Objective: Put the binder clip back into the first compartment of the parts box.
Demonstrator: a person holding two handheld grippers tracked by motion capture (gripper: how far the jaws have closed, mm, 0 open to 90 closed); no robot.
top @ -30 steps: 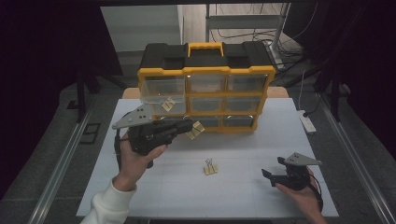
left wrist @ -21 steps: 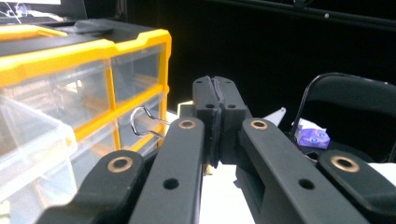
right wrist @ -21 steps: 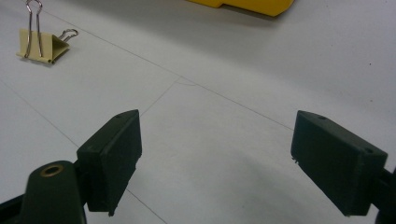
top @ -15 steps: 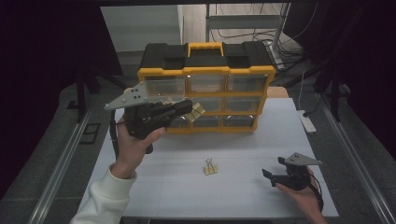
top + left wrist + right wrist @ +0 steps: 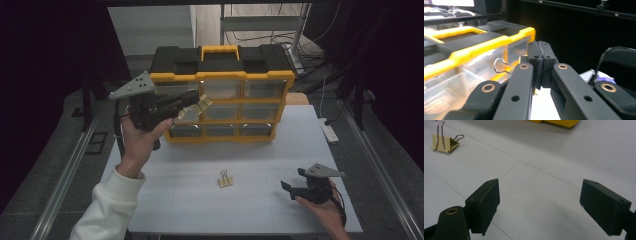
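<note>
A yellow and black drawer organizer [image 5: 220,75] [image 5: 474,47] stands at the back of the white table [image 5: 165,200]. My left gripper [image 5: 196,101] [image 5: 539,65] is raised in front of its upper drawers, shut on a pale yellow binder clip [image 5: 203,104]. The clip's wire loop [image 5: 499,66] sticks out beside the closed jaws. A second pale yellow binder clip [image 5: 225,179] [image 5: 445,142] lies on the table's middle. My right gripper [image 5: 292,186] [image 5: 539,205] rests low at the front right, open, with nothing between its jaws.
A white power strip [image 5: 329,131] lies at the table's right edge. Metal rails [image 5: 70,175] run along the floor on the left. Cables and a shelf frame [image 5: 260,25] stand behind the organizer. A black chair back [image 5: 619,60] is in the left gripper view.
My left gripper has risen and moved toward the organizer's upper drawers with the clip in it. The right gripper has stayed still.
</note>
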